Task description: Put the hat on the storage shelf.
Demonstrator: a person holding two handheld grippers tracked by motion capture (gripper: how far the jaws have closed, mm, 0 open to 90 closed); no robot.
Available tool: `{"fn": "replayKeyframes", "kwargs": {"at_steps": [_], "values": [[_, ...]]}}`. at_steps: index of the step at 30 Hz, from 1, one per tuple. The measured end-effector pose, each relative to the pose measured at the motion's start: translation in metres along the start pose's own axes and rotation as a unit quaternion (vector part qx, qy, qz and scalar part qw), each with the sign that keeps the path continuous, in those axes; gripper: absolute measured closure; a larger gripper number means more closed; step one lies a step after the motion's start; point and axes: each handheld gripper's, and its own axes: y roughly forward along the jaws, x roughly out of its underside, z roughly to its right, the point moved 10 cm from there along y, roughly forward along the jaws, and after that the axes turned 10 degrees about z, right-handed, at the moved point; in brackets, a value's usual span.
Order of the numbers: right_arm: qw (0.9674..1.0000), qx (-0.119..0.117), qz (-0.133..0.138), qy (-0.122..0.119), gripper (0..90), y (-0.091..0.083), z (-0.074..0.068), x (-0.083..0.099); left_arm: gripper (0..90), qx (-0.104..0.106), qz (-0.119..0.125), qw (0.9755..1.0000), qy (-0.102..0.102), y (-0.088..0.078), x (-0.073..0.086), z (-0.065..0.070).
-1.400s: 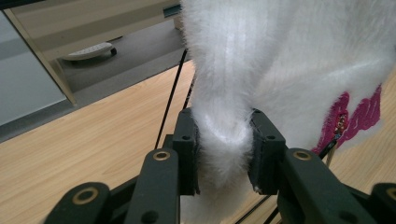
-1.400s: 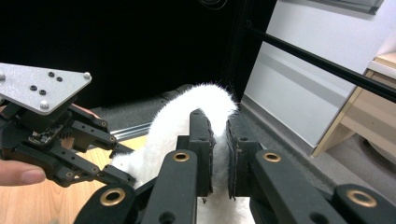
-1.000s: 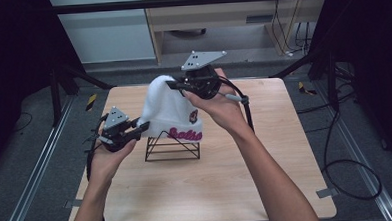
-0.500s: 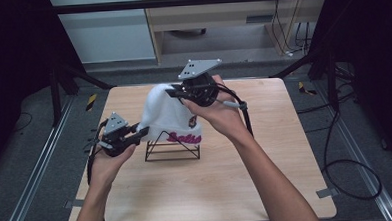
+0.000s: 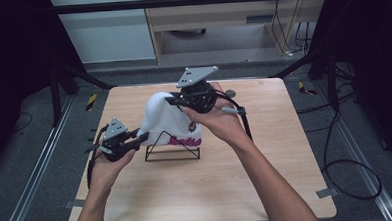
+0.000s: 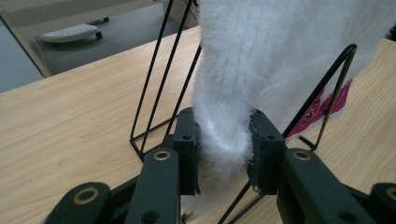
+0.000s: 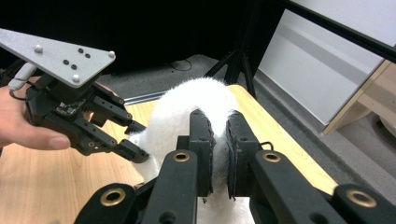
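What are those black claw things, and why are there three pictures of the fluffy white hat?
Those claws are grippers, hand-held pinching tools. A person holds one in each hand. One picture comes from a camera above the table. The other two come from small cameras riding on the grippers. On the table, a white fluffy hat with pink letters sits over a black wire stand. The left gripper pinches the hat's bottom edge. The right gripper pinches the fluff at the top.

Pale square wooden table [image 5: 287,186] stood on grey floor [image 5: 365,133] with loose black cables [image 5: 346,164], beige cabinet [image 5: 215,19] behind.
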Motion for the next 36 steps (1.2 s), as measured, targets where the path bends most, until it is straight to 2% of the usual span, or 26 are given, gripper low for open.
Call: {"fn": "replayKeyframes", "kwargs": {"at_steps": [14,21,25,31,36], "values": [[0.9998,-0.01,-0.019,0.003,83.3,0.008,-0.01,0.016,67.4,0.005,-0.009,0.9999,-0.01,-0.001,0.019,-0.003],[0.9991,-0.016,-0.039,0.002,83.4,0.015,-0.018,0.027,61.2,0.011,-0.001,0.9997,-0.023,-0.006,0.026,-0.004],[0.9982,-0.018,-0.057,-0.007,83.5,0.026,-0.025,0.036,59.0,0.0,0.007,0.9994,-0.033,-0.014,0.027,-0.011],[0.9987,-0.023,-0.045,0.001,83.5,0.033,-0.028,0.03,57.2,-0.023,0.013,0.9985,-0.047,-0.027,0.029,-0.027],[0.9986,-0.021,-0.048,0.0,83.4,0.036,-0.027,0.032,54.2,-0.031,0.01,0.9982,-0.051,-0.03,0.032,-0.032]]}}
